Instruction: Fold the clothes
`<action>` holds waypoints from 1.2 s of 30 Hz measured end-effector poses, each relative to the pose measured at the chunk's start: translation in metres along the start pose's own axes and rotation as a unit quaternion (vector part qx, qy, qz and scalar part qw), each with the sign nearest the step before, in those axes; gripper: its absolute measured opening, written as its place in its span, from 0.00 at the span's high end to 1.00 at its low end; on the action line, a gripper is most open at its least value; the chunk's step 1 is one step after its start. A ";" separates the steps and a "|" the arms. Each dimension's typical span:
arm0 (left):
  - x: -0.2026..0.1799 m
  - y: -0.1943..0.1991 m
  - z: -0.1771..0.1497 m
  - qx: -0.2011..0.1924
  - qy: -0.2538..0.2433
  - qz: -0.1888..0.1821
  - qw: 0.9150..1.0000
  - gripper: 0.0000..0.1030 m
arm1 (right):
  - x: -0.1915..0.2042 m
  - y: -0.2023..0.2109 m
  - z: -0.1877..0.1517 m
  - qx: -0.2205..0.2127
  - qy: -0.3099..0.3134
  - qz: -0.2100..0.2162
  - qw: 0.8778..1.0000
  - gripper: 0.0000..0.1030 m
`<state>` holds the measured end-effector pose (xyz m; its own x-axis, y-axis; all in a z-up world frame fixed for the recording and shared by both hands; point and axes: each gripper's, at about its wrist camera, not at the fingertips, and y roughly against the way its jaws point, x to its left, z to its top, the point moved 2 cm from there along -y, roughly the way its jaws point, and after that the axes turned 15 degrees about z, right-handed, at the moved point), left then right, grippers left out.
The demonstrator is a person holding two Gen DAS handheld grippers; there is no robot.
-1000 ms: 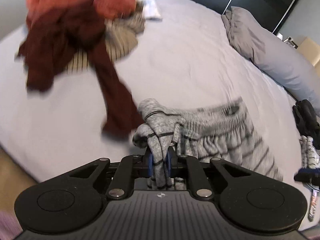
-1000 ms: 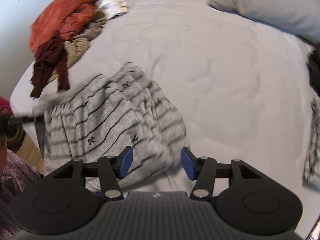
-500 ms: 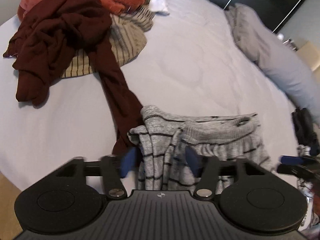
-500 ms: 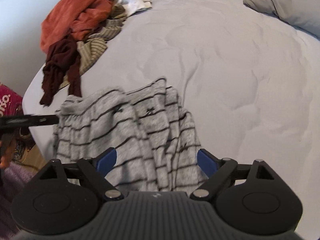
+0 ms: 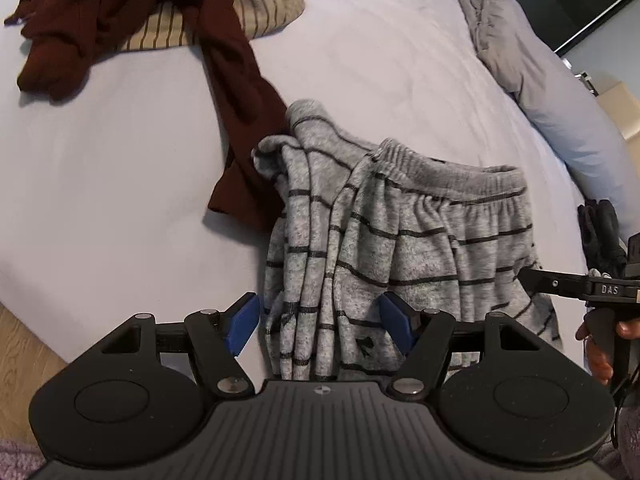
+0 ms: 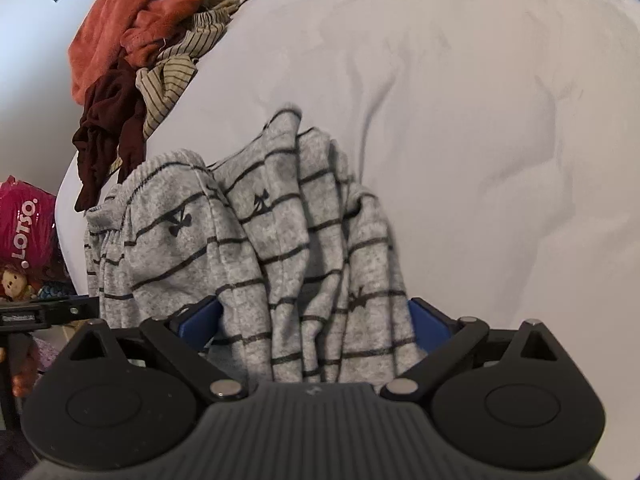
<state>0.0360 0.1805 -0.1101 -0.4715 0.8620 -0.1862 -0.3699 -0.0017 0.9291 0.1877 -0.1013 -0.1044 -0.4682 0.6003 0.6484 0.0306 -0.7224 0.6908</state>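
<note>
Grey striped knit trousers (image 5: 400,248) lie bunched on the near edge of the bed (image 5: 120,184), and nothing holds them any more. A second ago the left gripper (image 5: 320,322) was clamped on a gathered fold of this cloth; now its blue pads stand wide apart with the fabric lying loose between them. The right gripper (image 6: 316,320) was already spread and has opened wider, with the cloth running between its pads but not pinched. By my reading, one fold has just been laid down and released, so the next grasp is free to be chosen.

The garment is soft fleece with thin dark stripes and small dark bow marks. Its elastic waistband (image 5: 448,176) lies across the far side in the left wrist view, and long ridges of doubled cloth run toward the camera on the left. It is still rumpled, not a flat packet, so smoothing or another fold seems due.

Touching its far left corner is a dark red garment (image 5: 236,80), trailing from a pile with a beige striped piece (image 5: 256,20) and an orange one (image 6: 132,28). A grey pillow (image 5: 540,92) lies far right.
</note>
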 end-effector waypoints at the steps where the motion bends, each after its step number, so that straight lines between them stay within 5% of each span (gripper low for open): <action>1: -0.001 -0.001 0.000 -0.001 -0.001 0.001 1.000 0.37 | 0.002 -0.004 -0.001 0.003 0.004 -0.005 1.000 0.03; 6: -0.006 -0.007 0.001 -0.008 -0.003 0.006 1.000 0.38 | 0.013 -0.021 -0.003 0.015 0.023 -0.018 0.999 0.06; 9: -0.010 -0.007 0.001 -0.008 -0.005 0.005 1.000 0.47 | 0.021 -0.029 -0.004 0.023 0.035 -0.024 0.999 0.17; 11: -0.014 -0.007 0.001 -0.007 -0.011 -0.001 1.000 0.58 | 0.025 -0.029 -0.005 0.027 0.027 -0.002 0.999 0.44; 17: -0.023 0.005 0.000 -0.026 -0.042 -0.007 0.999 0.79 | 0.046 -0.022 -0.011 0.020 0.051 -0.015 0.998 0.63; 26: -0.045 0.043 -0.003 -0.073 -0.072 -0.047 0.994 0.83 | 0.072 0.027 -0.029 -0.042 0.044 -0.031 0.998 0.65; 36: -0.152 0.078 -0.010 -0.087 -0.159 -0.108 0.977 0.83 | 0.054 0.141 -0.074 -0.150 0.007 -0.065 0.987 0.65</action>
<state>0.0707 0.0441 -0.0131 -0.1043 0.9659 -0.2370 -0.5765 0.1355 0.8058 0.1016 -0.1963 0.0047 -0.4633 0.6909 0.5550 -0.2922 -0.7103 0.6403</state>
